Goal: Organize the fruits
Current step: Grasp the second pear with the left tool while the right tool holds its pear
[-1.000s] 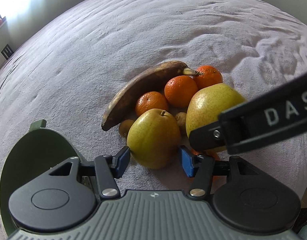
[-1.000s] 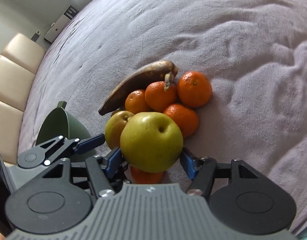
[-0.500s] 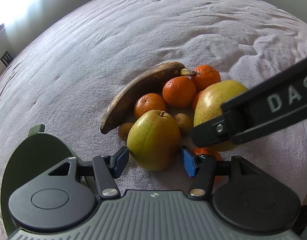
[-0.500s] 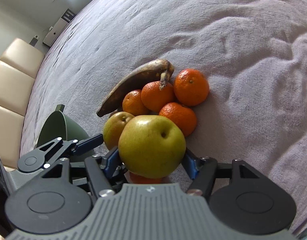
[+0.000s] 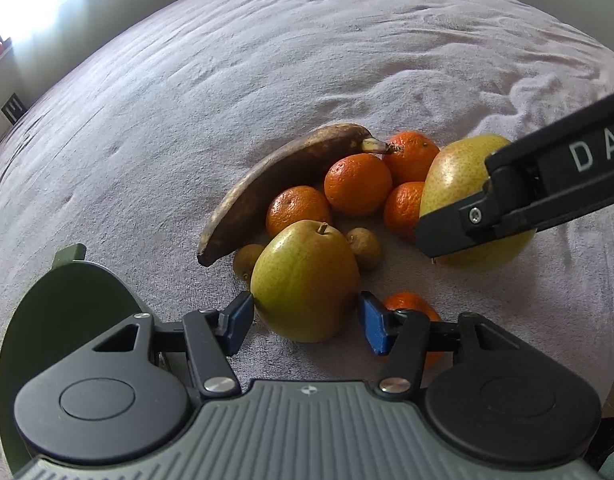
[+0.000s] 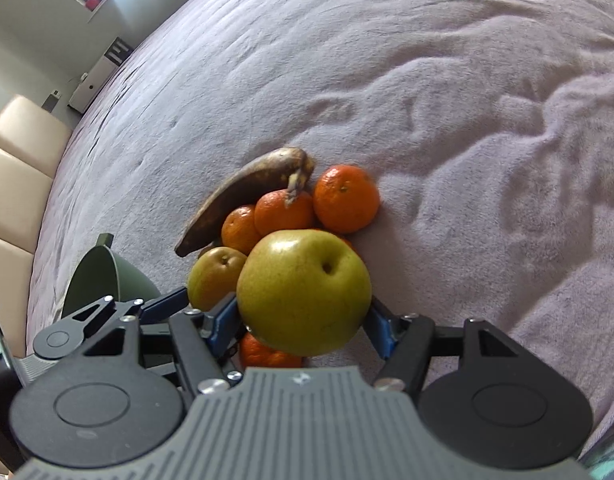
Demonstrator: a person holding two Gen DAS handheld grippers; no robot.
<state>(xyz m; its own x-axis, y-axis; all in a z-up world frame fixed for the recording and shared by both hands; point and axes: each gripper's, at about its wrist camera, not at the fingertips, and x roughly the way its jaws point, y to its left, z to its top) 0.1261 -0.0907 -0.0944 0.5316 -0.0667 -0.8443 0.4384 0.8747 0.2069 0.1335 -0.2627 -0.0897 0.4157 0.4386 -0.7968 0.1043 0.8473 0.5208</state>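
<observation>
Shows the left claw (image 5: 305, 312) astride the small pear (image 5: 305, 280), blue pads (image 5: 239, 316) meeting its two flanks at mid-height. Caught with the jaws just closed in from a wider set, the pear between them; a moderate gap, filled by the fruit. Stands the pear upright on the blanket (image 5: 267, 80), stem up and tipped away from the claw, long axis roughly vertical.

Shows the right claw (image 6: 303, 320) clamped on the large pear (image 6: 303, 292), jaws equally filled, calyx dimple turned toward the camera. Appears raised off the blanket, judging by the mandarin visible beneath it in the right view; not certain.

Key relation: places the green bowl (image 5: 67, 300) just beside the left claw on its left, well nearer to the left hand than to the right. Likely calls for a lift and a short swing leftward over the rim, if the bowl is the destination.

Further out, beyond the small pear: two small brown fruits (image 5: 363, 248) touching or nearly touching its far side, then a cluster of mandarins (image 5: 357, 184), then a blackened banana (image 5: 275, 184) curving round the cluster's left, stem toward the far mandarin. Sets one lone mandarin (image 5: 407, 304) just behind the left claw's right pad, near enough to be nudged during the lift.
</observation>
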